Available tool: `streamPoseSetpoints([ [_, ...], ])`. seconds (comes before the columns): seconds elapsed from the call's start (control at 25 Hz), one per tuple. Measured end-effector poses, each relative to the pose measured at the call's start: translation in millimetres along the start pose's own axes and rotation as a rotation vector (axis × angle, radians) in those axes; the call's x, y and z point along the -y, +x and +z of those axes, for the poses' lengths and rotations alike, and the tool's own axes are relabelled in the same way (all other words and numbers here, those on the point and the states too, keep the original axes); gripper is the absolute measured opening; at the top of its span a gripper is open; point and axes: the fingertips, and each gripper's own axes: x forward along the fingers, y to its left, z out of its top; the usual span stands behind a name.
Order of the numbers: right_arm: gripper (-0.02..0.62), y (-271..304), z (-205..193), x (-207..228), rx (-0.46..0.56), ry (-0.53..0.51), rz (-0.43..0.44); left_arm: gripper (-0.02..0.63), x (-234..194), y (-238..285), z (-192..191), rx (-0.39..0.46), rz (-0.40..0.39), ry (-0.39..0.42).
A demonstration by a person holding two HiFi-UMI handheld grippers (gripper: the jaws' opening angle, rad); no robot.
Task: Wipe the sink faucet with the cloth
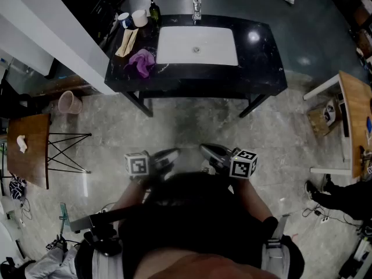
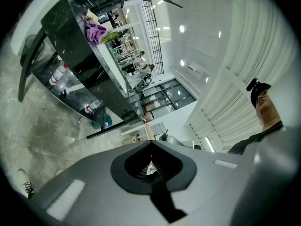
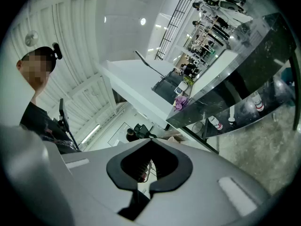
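A purple cloth (image 1: 142,62) lies crumpled on the left end of a black counter (image 1: 261,57), beside a white sink (image 1: 174,45). The chrome faucet (image 1: 197,9) stands at the sink's far edge. My left gripper (image 1: 174,154) and right gripper (image 1: 204,149) are both shut and hold nothing; they sit close to my body, well short of the counter, tips angled toward each other. In the left gripper view the jaws (image 2: 150,145) meet, and the cloth (image 2: 95,32) shows far off on the counter. The right gripper view shows the same, jaws (image 3: 149,142) together and the cloth (image 3: 181,102) distant.
Two cups (image 1: 132,19), a dark green bottle (image 1: 154,10) and a tan flat piece (image 1: 127,42) stand on the counter's left. A pink bin (image 1: 69,102) and a wooden side table (image 1: 26,150) are at the left, another table (image 1: 356,121) at the right. Marbled floor lies between me and the counter.
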Motion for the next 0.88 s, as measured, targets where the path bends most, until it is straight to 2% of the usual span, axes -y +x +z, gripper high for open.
streamPoseSetpoints([
  [0.6, 0.011, -28, 28, 24, -0.036, -0.014, 0.014, 0.002, -1, 44, 4, 0.036, 0.017, 0.004],
  [0.76, 0.011, -40, 41, 34, -0.038, -0.012, 0.035, 0.002, 3, 63, 2, 0.039, 0.02, -0.028],
  [0.88, 0.012, -50, 51, 43, -0.032, -0.008, 0.061, 0.002, 4, 78, 7, 0.041, 0.034, -0.006],
])
